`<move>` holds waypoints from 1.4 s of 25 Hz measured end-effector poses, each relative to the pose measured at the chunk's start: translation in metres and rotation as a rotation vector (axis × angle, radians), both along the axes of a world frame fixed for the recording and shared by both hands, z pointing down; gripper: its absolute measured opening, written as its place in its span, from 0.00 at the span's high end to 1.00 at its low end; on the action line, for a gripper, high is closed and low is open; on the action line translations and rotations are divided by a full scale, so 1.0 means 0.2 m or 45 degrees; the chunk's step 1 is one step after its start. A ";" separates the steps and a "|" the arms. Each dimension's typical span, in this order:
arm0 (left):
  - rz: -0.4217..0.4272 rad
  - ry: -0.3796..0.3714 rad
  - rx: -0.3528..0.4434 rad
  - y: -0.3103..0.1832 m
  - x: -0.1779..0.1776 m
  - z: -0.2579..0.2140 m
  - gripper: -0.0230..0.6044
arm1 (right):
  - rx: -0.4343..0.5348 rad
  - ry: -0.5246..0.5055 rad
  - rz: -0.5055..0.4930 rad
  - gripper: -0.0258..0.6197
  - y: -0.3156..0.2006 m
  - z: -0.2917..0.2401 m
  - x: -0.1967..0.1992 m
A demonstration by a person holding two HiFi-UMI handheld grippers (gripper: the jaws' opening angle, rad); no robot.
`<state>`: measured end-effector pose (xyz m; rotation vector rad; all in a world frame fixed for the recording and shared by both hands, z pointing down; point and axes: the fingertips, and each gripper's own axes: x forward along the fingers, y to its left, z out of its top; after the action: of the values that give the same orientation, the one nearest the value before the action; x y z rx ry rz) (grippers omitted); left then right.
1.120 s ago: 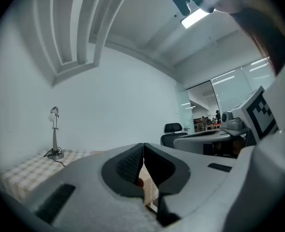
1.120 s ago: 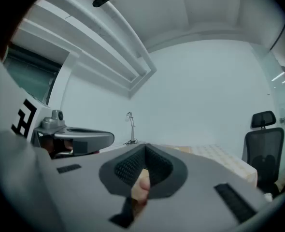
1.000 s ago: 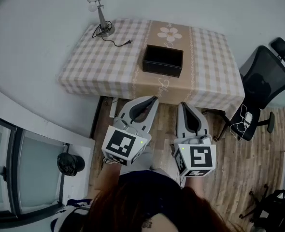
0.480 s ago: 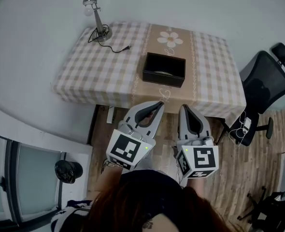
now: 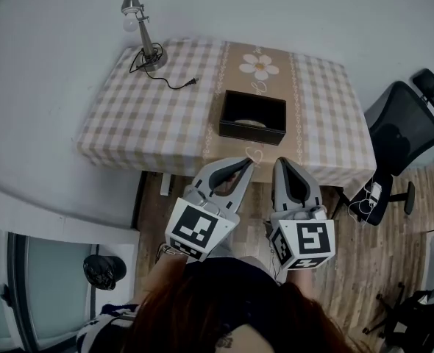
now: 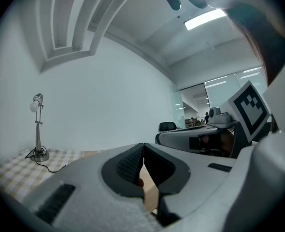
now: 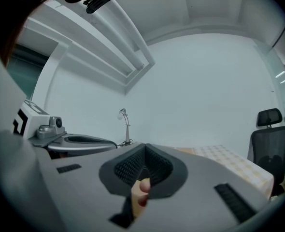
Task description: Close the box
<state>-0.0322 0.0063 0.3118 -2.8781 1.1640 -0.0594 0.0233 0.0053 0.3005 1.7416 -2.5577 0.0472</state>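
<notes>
The black box (image 5: 252, 117) stands open on the checked table (image 5: 151, 116), near its front edge, with something pale lying inside. No lid shows. My left gripper (image 5: 248, 162) and right gripper (image 5: 282, 161) hover side by side over the floor just in front of the table, short of the box. Both point toward it. In the left gripper view the left gripper (image 6: 142, 146) has its jaws closed together on nothing. The right gripper (image 7: 144, 147) looks the same in its own view. Neither gripper view shows the box.
A desk lamp (image 5: 140, 28) with a trailing cord (image 5: 174, 81) stands on the table's far left corner. A black office chair (image 5: 403, 127) is to the right of the table. A wooden floor (image 5: 364, 234) lies below. The lamp (image 6: 36, 129) also appears in the left gripper view.
Both grippers have come nearer to the table's front edge and the box. Their jaws stayed shut. The lamp has shifted left in the left gripper view.
</notes>
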 end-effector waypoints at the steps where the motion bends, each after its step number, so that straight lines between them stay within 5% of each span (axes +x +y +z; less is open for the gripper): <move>1: 0.004 0.003 -0.007 -0.02 -0.01 0.01 0.93 | -0.004 -0.008 0.005 0.93 -0.01 0.01 -0.01; 35: 0.090 -0.033 -0.035 -0.36 0.06 0.04 0.93 | -0.073 -0.021 0.091 0.93 -0.34 0.08 0.11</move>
<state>-0.0205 -0.0656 0.3188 -2.9301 1.0642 -0.1111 0.0452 -0.0621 0.3165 1.8190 -2.4780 0.1367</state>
